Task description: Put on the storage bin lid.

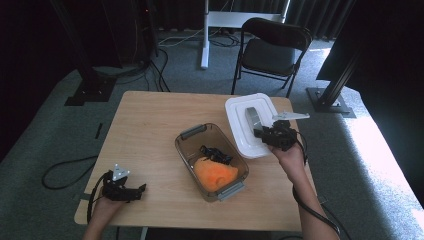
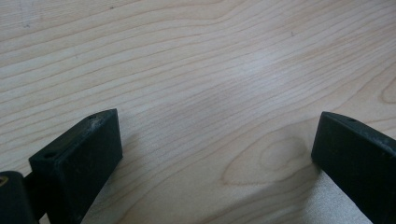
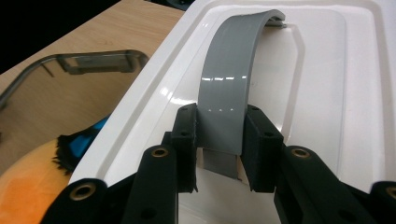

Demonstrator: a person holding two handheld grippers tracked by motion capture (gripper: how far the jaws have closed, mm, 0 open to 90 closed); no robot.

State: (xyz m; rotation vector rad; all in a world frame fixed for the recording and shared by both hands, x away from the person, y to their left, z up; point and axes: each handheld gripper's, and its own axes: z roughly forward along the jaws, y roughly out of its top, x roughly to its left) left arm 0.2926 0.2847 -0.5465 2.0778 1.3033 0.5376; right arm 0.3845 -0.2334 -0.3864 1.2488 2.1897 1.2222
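Black padded jaws of the right tool (image 3: pixel 219 149) pinch the grey handle (image 3: pixel 231 93) of a white lid (image 3: pixel 322 93), one pad on each side of the strap, which is the only raised part that offers a grip. That handle is a smooth, glossy band that arches up from the lid's recessed centre; the lid itself is hard, shiny plastic, rectangular with rounded corners and a stepped rim. In the high view it lies near the surface's (image 1: pixel 150 125) far right corner, its near edge just beside the open container (image 1: pixel 211 161), probably about to be carried over to close it. This container is a smoky, see-through tub with grey latches at both ends, standing near the middle; inside it lie something soft and orange (image 1: pixel 215 173) and a small black item (image 1: pixel 216 153). At the near left corner, the left tool (image 1: pixel 140 189) rests idle, its jaws spread wide over bare pale wood grain with nothing between them.
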